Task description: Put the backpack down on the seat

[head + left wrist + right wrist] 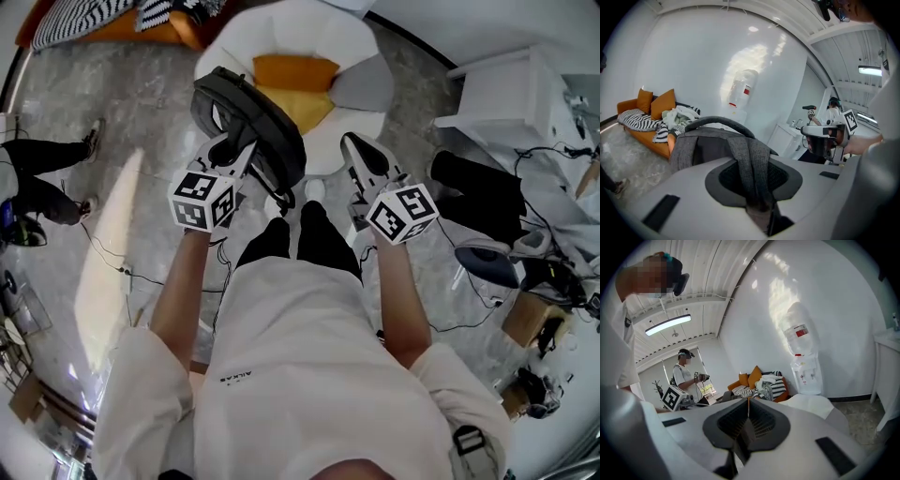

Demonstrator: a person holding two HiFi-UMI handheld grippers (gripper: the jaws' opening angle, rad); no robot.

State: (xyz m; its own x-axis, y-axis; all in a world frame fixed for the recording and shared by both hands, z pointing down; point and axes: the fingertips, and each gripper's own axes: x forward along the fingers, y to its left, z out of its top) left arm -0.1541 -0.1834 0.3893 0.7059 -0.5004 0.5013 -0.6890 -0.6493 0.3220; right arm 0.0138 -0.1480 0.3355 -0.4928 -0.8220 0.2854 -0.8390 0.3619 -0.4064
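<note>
A round white padded seat point(361, 42) with a square orange cushion point(292, 82) in its hollow stands on the grey marbled floor point(159, 103), just far of the person. The dark grey fabric backpack point(251, 120) hangs in the air over the seat's near left rim and, as far as the head view shows, does not rest on it. Its long axis runs from far left to near right. The left tool point(234, 155) carries it: the left gripper view shows the jaws clamped on a grey woven strap point(749, 164), which runs up between them toward the bag's curved black top handle point(715, 123). The seat's hollow therefore lies far and a little right of the load. The left forearm point(178, 291) reaches forward with its tool pointing away from the body. The right tool point(361, 159) is held alongside at much the same reach, near the seat's near rim, with its jaws together and nothing between them. By my judgement, the bag must travel far and right, then down, before the left jaws let go.
</note>
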